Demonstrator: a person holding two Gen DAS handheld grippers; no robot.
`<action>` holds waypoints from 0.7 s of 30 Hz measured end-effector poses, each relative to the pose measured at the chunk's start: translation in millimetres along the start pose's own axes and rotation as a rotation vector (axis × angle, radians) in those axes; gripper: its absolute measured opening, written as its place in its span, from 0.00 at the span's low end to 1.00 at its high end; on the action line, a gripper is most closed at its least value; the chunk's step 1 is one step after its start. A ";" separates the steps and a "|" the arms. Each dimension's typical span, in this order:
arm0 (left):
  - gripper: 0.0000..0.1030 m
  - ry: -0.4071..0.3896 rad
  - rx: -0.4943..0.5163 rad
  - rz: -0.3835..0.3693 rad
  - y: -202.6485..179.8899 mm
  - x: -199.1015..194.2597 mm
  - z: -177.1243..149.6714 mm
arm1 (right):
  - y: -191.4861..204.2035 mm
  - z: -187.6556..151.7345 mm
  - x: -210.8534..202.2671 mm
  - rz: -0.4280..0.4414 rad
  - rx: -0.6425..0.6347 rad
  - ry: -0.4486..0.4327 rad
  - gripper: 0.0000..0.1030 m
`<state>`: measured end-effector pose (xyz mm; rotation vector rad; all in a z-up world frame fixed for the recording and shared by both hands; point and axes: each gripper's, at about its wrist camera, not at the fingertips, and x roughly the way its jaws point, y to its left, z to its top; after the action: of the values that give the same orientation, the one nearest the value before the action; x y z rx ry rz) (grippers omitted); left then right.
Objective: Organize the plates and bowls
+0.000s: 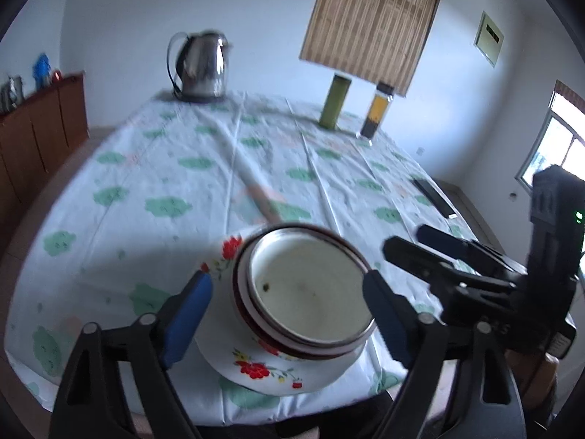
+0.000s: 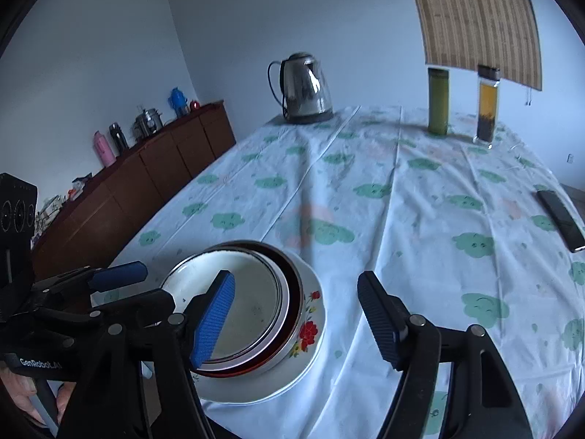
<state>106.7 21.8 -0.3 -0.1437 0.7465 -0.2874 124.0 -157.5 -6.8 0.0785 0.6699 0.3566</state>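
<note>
White enamel stack: I see a white bowl with a dark red rim (image 1: 310,285) nested in another such bowl, both sitting on a white plate with red flowers (image 1: 263,369), near the front edge of the counter (image 1: 182,183) with its green-patterned white cloth.
Step in hand: I judge the stacking nearly done; bowls and plate already sit as one pile, and I see no other dishes loose on the cloth.
Left gripper (image 1: 289,307): my jaws stand wide apart, one blue pad on each side of the bowls. The right pad looks close to the bowl rim, but I cannot tell whether it touches. They hold nothing.
Right gripper (image 2: 296,314): jaws also wide apart and holding nothing. Its left pad hangs over the bowl's interior in this view; the right pad is over bare cloth, beside the plate.
Next move: if the pile needs shifting, I would close the left jaws on the bowl walls or take the plate rim, keeping everything level. Enamel is slick, so a tilted lift could slide the bowls.
Risk: the plate lies near the counter edge, so a careless nudge toward me could tip it off.
Elsewhere on the counter: a steel electric kettle (image 2: 305,87), a green tumbler (image 2: 438,100), a clear bottle of amber tea (image 2: 487,104) and a dark phone (image 2: 561,219), all well apart from the pile.
</note>
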 end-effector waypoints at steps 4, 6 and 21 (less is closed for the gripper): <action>0.97 -0.132 0.064 0.095 -16.8 -16.7 -0.9 | 7.1 -2.5 -28.4 -0.062 -0.042 -0.123 0.70; 0.98 -0.179 0.074 0.106 -21.2 -22.0 -1.6 | 13.9 -5.2 -42.6 -0.099 -0.083 -0.196 0.72; 0.99 -0.250 0.039 0.117 -16.9 -33.4 5.2 | 15.5 -8.3 -77.6 -0.141 -0.103 -0.368 0.78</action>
<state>83.5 16.1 29.1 -0.0967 0.4984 -0.1687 58.0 -170.4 35.6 -0.0022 0.2898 0.2319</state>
